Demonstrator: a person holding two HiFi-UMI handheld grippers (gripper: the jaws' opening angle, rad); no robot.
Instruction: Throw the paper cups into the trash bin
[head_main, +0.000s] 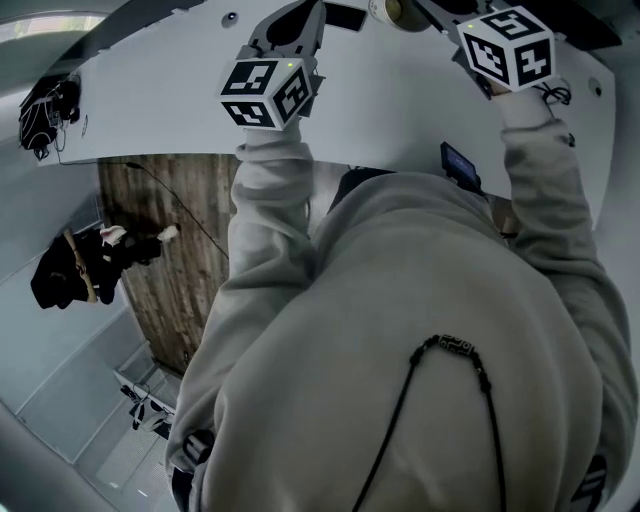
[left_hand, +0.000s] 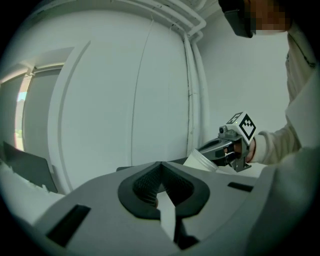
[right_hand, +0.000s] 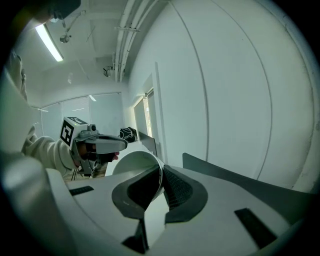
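Observation:
A white paper cup (right_hand: 134, 165) lies on its side in my right gripper (right_hand: 161, 174), whose pads are shut on the cup's wall near the rim. In the left gripper view the same cup (left_hand: 200, 160) sticks out leftward from the right gripper (left_hand: 226, 146), over a white table. My left gripper (left_hand: 161, 169) has its pads together with nothing between them. In the head view both marker cubes, the left (head_main: 268, 90) and the right (head_main: 507, 45), are raised over the table's near edge. No trash bin shows in any view.
The white table (head_main: 150, 100) runs across the top of the head view, with a black bundle (head_main: 40, 112) at its left end. A dark bag (head_main: 70, 268) lies on the floor beside a wooden strip (head_main: 170, 270). A white wall (left_hand: 125, 100) stands close ahead.

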